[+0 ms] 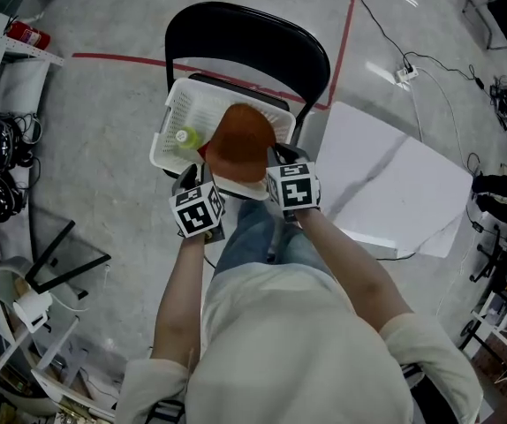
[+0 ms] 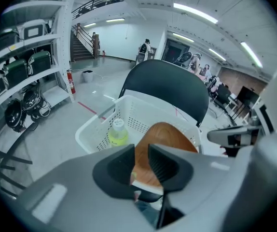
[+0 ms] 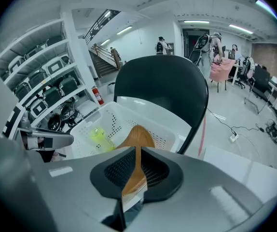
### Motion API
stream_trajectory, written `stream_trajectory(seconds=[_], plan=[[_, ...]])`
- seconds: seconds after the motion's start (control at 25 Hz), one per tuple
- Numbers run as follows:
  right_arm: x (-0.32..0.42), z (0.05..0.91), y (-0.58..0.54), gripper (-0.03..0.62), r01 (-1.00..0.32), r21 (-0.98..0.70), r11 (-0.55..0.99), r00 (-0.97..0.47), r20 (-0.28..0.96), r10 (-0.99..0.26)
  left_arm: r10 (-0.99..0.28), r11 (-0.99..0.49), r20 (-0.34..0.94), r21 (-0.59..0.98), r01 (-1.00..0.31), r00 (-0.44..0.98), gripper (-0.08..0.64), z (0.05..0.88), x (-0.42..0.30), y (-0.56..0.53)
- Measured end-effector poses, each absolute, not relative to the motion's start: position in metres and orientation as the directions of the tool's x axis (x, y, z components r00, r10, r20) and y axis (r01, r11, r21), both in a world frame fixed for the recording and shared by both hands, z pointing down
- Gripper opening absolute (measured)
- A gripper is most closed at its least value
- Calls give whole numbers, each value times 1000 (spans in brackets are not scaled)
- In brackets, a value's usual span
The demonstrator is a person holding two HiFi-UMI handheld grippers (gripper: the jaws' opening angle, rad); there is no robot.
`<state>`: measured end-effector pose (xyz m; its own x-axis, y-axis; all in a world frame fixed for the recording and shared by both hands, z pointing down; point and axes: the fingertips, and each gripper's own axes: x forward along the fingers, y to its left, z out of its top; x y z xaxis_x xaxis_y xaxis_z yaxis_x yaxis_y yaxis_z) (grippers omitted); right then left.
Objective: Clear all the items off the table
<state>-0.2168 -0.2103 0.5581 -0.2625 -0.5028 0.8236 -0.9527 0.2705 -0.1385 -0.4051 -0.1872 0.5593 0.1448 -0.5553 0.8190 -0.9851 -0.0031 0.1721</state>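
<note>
On a grey concrete floor (image 1: pixel 103 148) crossed by a red tape line (image 1: pixel 121 58), a person in pale sleeves works two hand-held claws over a chair. Nearest, the right claw (image 1: pixel 277 155) is clenched on the near edge of a brown wooden board (image 1: pixel 238 144), which stands edge-on between its ribbed pads and rises ahead of them. Just to that claw's left, the left claw (image 1: pixel 196 173) is released, its jaws standing partly apart with a clear gap; the board's near edge shows through the gap, and the pads do not press on it. Ahead of both claws the board tilts over the near rim of a white perforated basket (image 1: pixel 170 117). Inside the basket, ahead of the left claw and beside the board, lies a yellow-green bottle (image 1: pixel 187 138). The basket sits on the seat of a black chair (image 1: pixel 245 38), whose rounded back rises beyond it. Farther off, a white panel (image 1: pixel 395 184) lies on the floor to the right claw's side, and a white shelving rack (image 3: pixel 47 95) with dark gear stands to the left.
</note>
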Motion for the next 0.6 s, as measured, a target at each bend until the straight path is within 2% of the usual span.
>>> stream_trajectory(seconds=[0.24, 0.6], plan=[[-208, 541, -204, 0, -961, -136, 239, -246, 812, -529, -568, -60, 805, 167, -984, 171, 15, 542, -390, -188], [-186, 502, -189, -2, -975, -137, 177, -217, 774, -594, -558, -251, 773, 190, -949, 302, 11, 510, -340, -186]])
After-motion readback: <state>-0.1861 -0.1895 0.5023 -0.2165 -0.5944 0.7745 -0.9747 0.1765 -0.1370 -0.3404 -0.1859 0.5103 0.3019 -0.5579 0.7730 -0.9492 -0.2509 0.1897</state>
